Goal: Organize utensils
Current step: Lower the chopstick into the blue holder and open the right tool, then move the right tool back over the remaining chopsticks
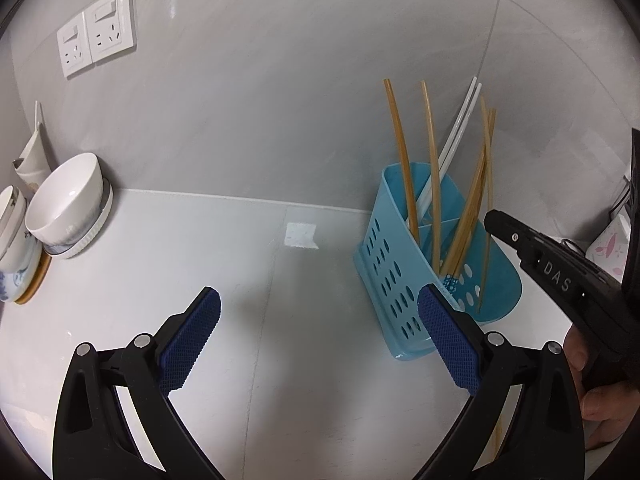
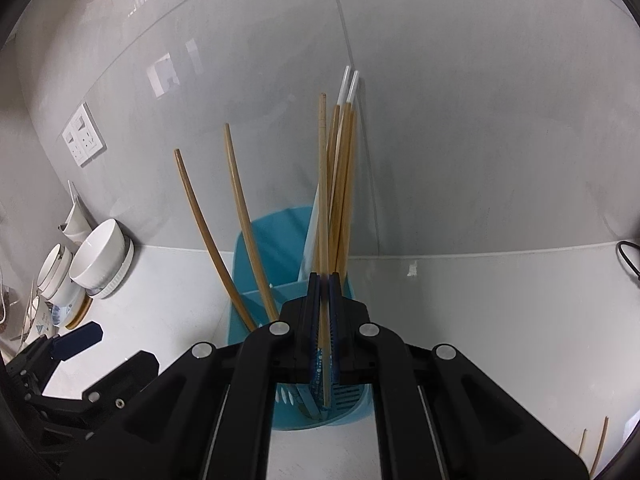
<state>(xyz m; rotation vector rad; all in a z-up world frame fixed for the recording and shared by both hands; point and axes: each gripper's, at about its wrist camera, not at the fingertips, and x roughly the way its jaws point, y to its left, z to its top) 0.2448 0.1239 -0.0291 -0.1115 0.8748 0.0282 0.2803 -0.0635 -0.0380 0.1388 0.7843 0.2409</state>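
A blue perforated utensil holder stands on the white counter by the wall, also seen in the right wrist view. It holds several wooden chopsticks and two white ones. My right gripper is shut on a wooden chopstick whose tip reaches down into the holder; the gripper's black body shows at right in the left wrist view. My left gripper is open and empty, just left of the holder above the counter.
White bowls and plates lean at the far left against the wall. Wall sockets are above them. Two more wooden chopsticks lie at the counter's right edge. A black cable hangs at far right.
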